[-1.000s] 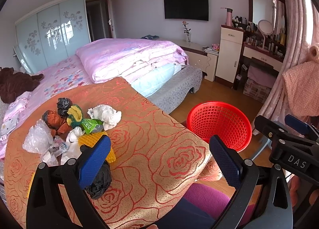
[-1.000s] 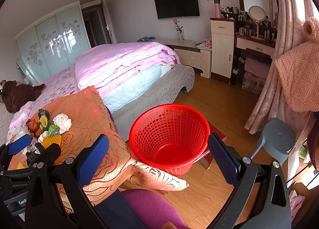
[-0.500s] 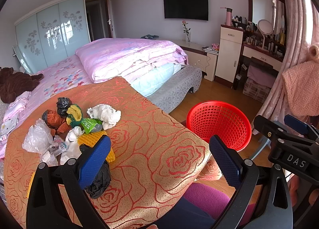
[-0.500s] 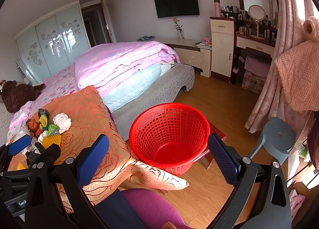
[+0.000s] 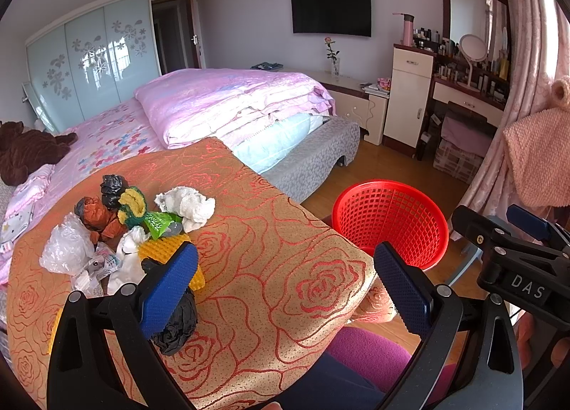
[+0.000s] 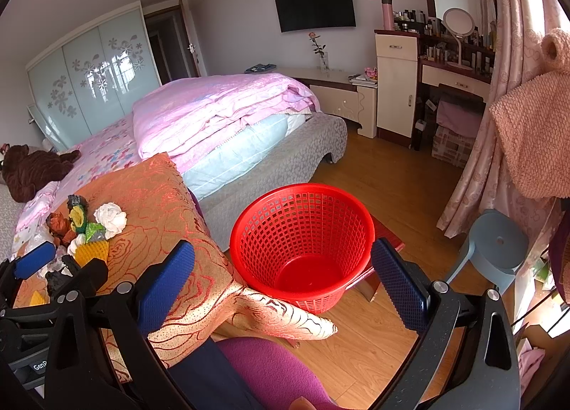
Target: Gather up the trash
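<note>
Left wrist view shows a pile of trash (image 5: 124,228) in the left middle of the frame, sitting on a table with an orange rose cloth (image 5: 270,267). In the pile are a white crumpled tissue (image 5: 187,203), a clear plastic bag (image 5: 66,249), a yellow foam net (image 5: 167,249), a green wrapper (image 5: 158,221) and a black crumpled bag (image 5: 176,321). The bits lie close together and touch each other, so they are easy to pick one at a time.

The left gripper (image 5: 285,288) is low in the frame with its two blue pads spread wide apart. It holds nothing. One pad sits in front of the black crumpled bag, so I think this hand is getting ready to go for the pile.

The red basket (image 6: 302,242) stands on the wood floor in the middle of the right wrist view, just beside the table's edge. It looks empty inside, so the job has most likely only begun. It is placed close so trash needs only a short trip from table to basket.

The right gripper (image 6: 283,285) is also spread wide and holds nothing. It points at the basket, well apart from the pile.

The trash is soft and light, so a gentle squeeze should do. A loose bit could slip out on the way.
</note>
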`<state>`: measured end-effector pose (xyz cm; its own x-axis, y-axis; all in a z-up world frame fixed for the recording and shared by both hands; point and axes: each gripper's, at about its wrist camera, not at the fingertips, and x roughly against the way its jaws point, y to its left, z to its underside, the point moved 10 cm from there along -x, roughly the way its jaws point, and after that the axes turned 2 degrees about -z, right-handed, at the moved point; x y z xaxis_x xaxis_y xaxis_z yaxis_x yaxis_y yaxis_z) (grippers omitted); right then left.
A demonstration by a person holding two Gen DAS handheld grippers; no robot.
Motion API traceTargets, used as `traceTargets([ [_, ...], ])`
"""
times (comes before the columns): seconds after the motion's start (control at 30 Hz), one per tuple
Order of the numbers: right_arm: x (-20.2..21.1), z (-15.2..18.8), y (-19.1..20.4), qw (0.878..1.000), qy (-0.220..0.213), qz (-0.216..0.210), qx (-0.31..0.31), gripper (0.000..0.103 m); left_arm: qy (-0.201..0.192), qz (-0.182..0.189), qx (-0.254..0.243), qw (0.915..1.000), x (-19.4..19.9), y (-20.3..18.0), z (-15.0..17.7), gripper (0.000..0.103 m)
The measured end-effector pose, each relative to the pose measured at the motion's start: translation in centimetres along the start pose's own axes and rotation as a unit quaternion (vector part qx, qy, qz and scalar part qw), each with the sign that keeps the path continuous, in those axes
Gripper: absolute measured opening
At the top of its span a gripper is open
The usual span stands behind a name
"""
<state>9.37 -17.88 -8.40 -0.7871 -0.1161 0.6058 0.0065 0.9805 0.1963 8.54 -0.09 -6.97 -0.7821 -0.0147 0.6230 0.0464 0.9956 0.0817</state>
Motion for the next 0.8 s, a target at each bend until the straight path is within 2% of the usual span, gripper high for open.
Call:
traceTargets([
  [0.8,-0.14,0.55,0.28,1.000,0.003,-0.003,0.007,0.096,0.004,-0.003,0.004,1.0000,0.60,-0.05,0.33,0.095],
])
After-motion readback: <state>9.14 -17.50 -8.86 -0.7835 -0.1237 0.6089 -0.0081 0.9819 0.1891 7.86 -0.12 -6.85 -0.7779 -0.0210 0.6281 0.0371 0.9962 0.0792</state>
